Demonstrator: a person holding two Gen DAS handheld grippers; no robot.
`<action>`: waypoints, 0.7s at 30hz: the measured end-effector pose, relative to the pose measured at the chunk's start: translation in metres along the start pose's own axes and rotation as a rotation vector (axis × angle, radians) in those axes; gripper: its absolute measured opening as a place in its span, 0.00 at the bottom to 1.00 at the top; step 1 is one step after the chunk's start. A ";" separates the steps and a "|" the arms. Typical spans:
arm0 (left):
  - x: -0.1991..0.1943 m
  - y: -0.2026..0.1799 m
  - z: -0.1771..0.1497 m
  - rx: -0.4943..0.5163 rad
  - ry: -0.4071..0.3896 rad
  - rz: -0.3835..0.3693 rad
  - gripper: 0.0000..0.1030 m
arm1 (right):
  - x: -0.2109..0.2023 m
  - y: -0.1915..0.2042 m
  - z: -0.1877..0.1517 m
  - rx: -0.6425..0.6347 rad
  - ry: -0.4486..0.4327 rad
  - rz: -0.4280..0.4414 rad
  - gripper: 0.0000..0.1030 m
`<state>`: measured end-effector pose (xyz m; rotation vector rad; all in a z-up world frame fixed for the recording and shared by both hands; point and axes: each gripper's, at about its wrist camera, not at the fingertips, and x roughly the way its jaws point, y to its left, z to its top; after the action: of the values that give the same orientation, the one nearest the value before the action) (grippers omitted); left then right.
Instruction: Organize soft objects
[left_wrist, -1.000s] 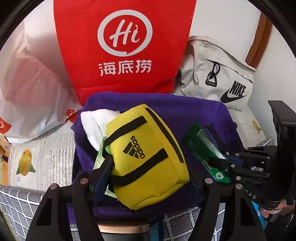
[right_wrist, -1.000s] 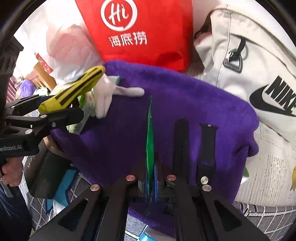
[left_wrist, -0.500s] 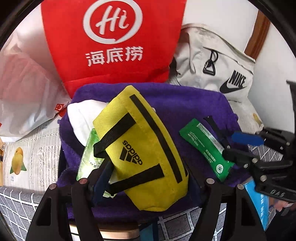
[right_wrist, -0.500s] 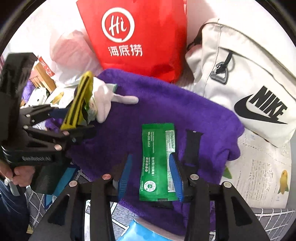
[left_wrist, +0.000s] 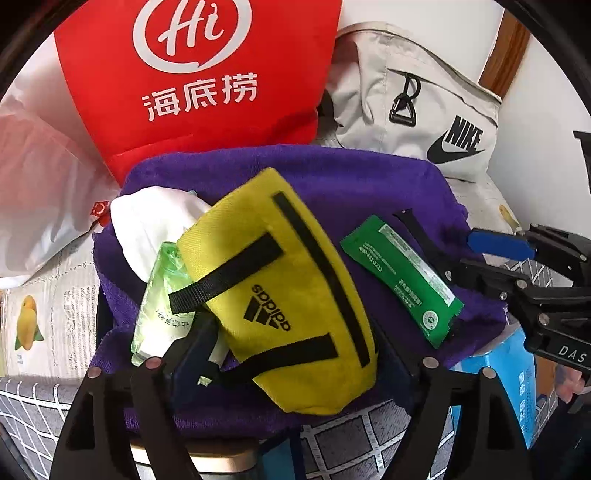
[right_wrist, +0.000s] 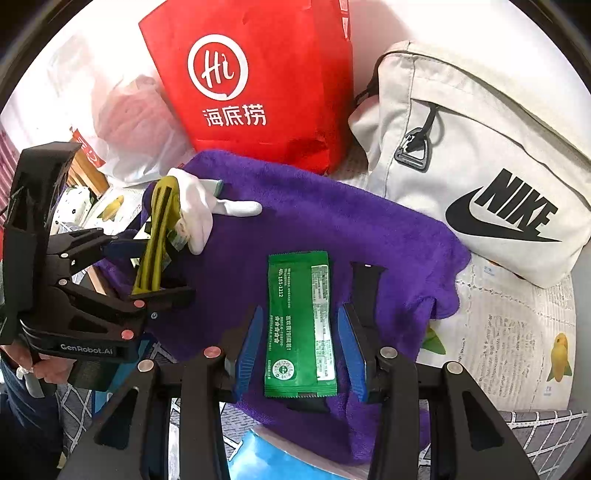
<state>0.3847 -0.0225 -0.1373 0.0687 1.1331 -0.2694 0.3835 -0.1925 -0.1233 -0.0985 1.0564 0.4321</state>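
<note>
A purple towel (left_wrist: 351, 184) (right_wrist: 332, 221) lies spread in front of me. My left gripper (left_wrist: 291, 354) is shut on a yellow Adidas pouch (left_wrist: 280, 280) and holds it over the towel's left part; the pouch shows edge-on in the right wrist view (right_wrist: 155, 236). A white glove (left_wrist: 147, 225) (right_wrist: 199, 206) and a clear green wipes pack (left_wrist: 162, 295) lie under the pouch. My right gripper (right_wrist: 301, 350) is open, its jaws either side of a green sachet (right_wrist: 301, 325) (left_wrist: 402, 280) lying flat on the towel. A black strap (right_wrist: 365, 288) lies beside the sachet.
A red Haidilao bag (left_wrist: 199, 74) (right_wrist: 255, 85) stands behind the towel. A grey Nike bag (left_wrist: 424, 99) (right_wrist: 480, 166) lies at the back right. A white plastic bag (left_wrist: 40, 192) sits at the left. A blue pack (left_wrist: 517, 387) lies below the towel's front edge.
My right gripper opened and let go of the green sachet, which now lies flat on the towel, then drew back slightly. My left gripper turned the yellow pouch and moved it a little.
</note>
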 end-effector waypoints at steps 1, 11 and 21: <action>0.000 -0.001 0.000 0.002 0.003 0.006 0.79 | -0.002 -0.001 0.000 -0.001 -0.002 -0.002 0.41; -0.018 -0.006 -0.001 0.012 0.001 -0.011 0.79 | -0.014 -0.005 0.001 0.001 -0.022 -0.011 0.41; -0.049 -0.010 -0.004 0.022 -0.051 0.033 0.79 | -0.043 0.002 0.000 0.005 -0.069 -0.031 0.41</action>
<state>0.3596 -0.0223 -0.0935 0.0990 1.0779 -0.2531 0.3648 -0.2037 -0.0861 -0.0950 0.9867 0.4025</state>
